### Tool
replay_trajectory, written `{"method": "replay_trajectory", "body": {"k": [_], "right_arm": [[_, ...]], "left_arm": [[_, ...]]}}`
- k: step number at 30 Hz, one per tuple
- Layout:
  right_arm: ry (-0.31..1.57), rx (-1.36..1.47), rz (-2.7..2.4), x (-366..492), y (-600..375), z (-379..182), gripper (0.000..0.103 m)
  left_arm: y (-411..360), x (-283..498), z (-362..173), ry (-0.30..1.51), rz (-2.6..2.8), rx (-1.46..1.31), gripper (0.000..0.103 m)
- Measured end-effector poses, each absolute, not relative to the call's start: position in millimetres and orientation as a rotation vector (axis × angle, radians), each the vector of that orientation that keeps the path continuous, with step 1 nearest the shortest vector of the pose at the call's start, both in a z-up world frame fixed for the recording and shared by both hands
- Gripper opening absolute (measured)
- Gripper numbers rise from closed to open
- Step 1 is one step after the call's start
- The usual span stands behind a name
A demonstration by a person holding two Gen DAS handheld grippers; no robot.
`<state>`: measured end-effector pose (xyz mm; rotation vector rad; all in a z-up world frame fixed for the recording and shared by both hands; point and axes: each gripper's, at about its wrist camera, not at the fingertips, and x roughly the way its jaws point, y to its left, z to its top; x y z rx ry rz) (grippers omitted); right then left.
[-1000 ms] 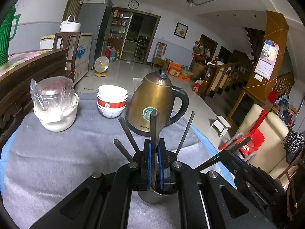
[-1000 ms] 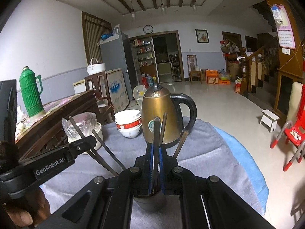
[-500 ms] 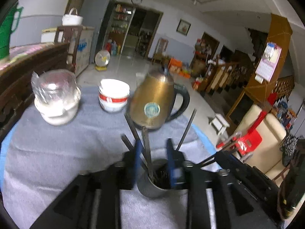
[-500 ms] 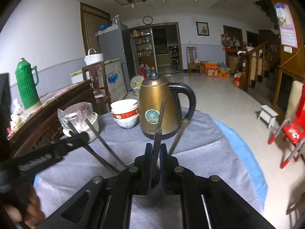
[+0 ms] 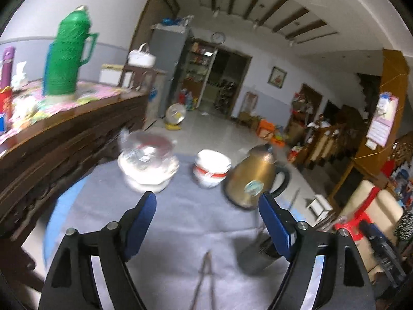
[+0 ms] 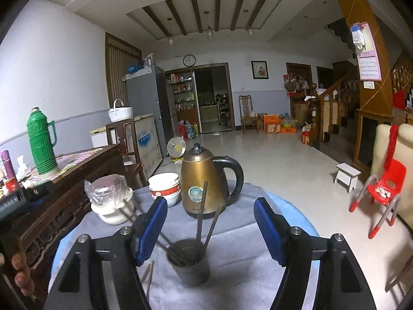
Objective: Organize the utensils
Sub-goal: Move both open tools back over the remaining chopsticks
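A dark metal utensil cup (image 6: 189,263) stands on the grey cloth (image 6: 245,266) and holds several dark utensil handles (image 6: 201,211). My right gripper (image 6: 210,226) is open and empty, its blue pads either side of the cup and above it. A pair of chopsticks (image 6: 148,275) lies on the cloth left of the cup. In the left wrist view the cup (image 5: 258,254) is blurred at the right finger, and the chopsticks (image 5: 205,279) lie below my open, empty left gripper (image 5: 206,219).
A brass kettle (image 6: 204,180) stands right behind the cup, with stacked white bowls (image 6: 164,188) and a bag-covered white pot (image 6: 111,201) to its left. A dark wooden sideboard (image 6: 77,170) with a green thermos (image 6: 42,144) runs along the left. The left gripper's body (image 6: 15,201) shows at the far left.
Both grippers have opened and let go of the utensils they held over the cup. The left gripper has pulled back and swung left; the right has backed off slightly.
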<state>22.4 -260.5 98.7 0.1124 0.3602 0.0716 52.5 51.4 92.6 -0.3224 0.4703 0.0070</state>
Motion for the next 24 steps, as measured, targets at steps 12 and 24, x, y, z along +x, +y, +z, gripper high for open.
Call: {"method": "replay_trajectory", "body": {"k": [12, 24], "right_arm": [[0.864, 0.099, 0.158, 32.0, -235.8, -38.5, 0.074], [1.029, 0.032, 0.169, 18.4, -223.6, -101.5, 0.074]], "left_arm": [[81.9, 35.1, -57.4, 0.87, 0.136, -0.327, 0.082], [50.4, 36.8, -101.9, 1.029, 0.118, -0.188, 0.082]]}}
